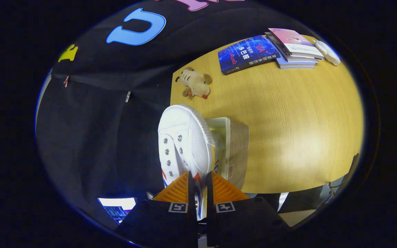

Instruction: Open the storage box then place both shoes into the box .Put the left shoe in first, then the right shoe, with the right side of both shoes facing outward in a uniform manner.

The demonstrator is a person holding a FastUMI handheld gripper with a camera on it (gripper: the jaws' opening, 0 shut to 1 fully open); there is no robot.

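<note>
A white canvas shoe with metal eyelets and red and blue side stripes hangs in the air, toe pointing away from me. My gripper is shut on its heel end, both orange fingers pressing on the shoe's sides. Just behind the shoe, on the wooden table, sits the storage box, white inside with a tan outer wall. Its opening faces the shoe. A second white shoe appears to lie inside the box, mostly hidden by the held shoe.
A small plush dog lies near the table's far corner. A blue book and a stack of books rest at the far end, with a white object beside them. A lit screen shows below the table.
</note>
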